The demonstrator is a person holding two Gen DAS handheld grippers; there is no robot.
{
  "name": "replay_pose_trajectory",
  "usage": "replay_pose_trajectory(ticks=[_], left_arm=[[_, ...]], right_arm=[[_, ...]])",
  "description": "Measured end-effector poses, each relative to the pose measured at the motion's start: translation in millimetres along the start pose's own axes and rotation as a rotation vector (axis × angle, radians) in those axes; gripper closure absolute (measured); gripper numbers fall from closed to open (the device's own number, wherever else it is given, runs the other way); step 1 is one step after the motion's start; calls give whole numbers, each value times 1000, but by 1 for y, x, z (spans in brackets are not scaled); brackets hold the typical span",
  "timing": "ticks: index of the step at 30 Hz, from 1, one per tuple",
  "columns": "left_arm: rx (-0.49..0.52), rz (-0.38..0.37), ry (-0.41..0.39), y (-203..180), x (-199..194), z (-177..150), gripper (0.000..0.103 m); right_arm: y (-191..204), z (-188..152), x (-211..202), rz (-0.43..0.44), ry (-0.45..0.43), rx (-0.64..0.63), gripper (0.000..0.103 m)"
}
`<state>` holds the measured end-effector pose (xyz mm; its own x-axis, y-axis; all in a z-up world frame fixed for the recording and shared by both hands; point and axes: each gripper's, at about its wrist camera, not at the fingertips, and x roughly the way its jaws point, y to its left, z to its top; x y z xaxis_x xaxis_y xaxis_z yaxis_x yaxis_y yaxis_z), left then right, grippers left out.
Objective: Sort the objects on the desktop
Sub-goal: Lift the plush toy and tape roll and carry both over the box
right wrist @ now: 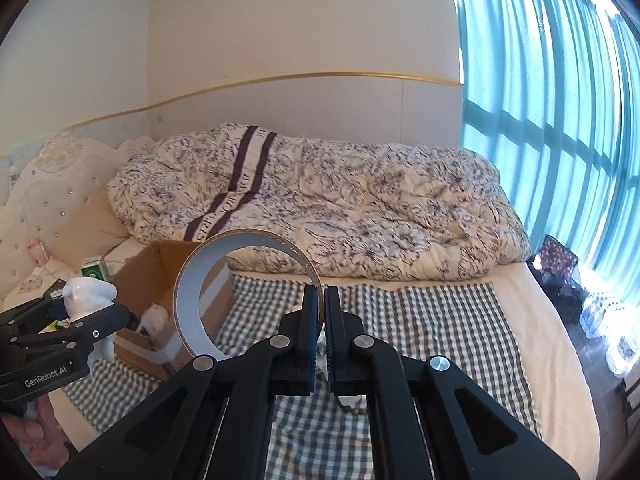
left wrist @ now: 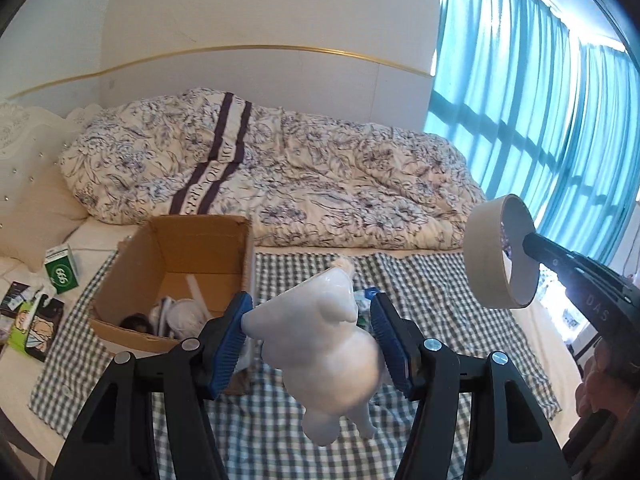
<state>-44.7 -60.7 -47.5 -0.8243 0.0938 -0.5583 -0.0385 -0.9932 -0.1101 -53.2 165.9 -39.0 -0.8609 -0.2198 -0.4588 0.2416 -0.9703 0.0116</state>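
A glossy white figurine [left wrist: 320, 344] hangs in the air over the checked cloth [left wrist: 440, 280], with my left gripper [left wrist: 310, 338] shut on its upper body between blue pads. In the right wrist view the same white figurine [right wrist: 86, 296] shows at the far left in the left gripper [right wrist: 80, 320]. My right gripper [right wrist: 322, 312] is shut on the rim of a wide roll of tape [right wrist: 192, 300], lifted above the cloth. The left wrist view shows that tape roll [left wrist: 490, 256] at the right, held by the right gripper [left wrist: 528, 242]. An open cardboard box [left wrist: 176, 276] sits ahead on the left, with white items inside.
A rumpled floral quilt [left wrist: 280, 168] covers the far half of the bed. A green carton [left wrist: 60, 268] and printed packets [left wrist: 28, 320] lie left of the box. Blue curtains [right wrist: 560, 140] hang at the right. Bags [right wrist: 560, 276] sit on the floor by the bed's right side.
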Motion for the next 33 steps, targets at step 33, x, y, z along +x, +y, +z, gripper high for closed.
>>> replay_pose_trajectory(ticks=[33], left_arm=[[-68,145,29,136,57,27,40]], right_arm=[[112,26,93,149,33,-80,100]])
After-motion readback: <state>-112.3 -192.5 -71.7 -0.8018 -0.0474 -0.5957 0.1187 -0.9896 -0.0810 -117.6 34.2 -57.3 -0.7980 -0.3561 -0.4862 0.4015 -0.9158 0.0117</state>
